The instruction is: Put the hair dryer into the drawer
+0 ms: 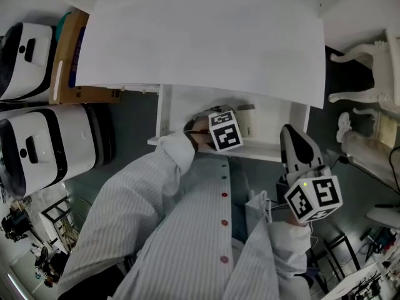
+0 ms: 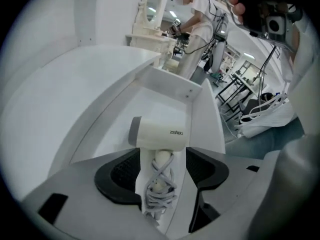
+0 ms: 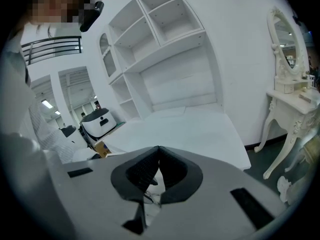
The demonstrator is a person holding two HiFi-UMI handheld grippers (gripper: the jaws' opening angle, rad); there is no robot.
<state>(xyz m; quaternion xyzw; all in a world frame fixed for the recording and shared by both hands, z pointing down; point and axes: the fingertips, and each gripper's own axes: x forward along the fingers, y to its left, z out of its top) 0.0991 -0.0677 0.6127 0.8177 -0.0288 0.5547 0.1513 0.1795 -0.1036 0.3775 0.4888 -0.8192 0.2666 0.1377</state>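
Placing step. L claw (image 2: pixel 162 160) pinches hair dryer (image 2: pixel 160 133) by its cord-wrapped handle, head at 12 o'clock, low in open drawer (image 2: pixel 172 87). R claw (image 3: pixel 158 156) pressed together, empty. Next: let go, back out.

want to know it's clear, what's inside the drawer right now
Only bare white drawer floor shows around the hair dryer, held in the left tongs. The patch beneath the dryer and tongs is covered.
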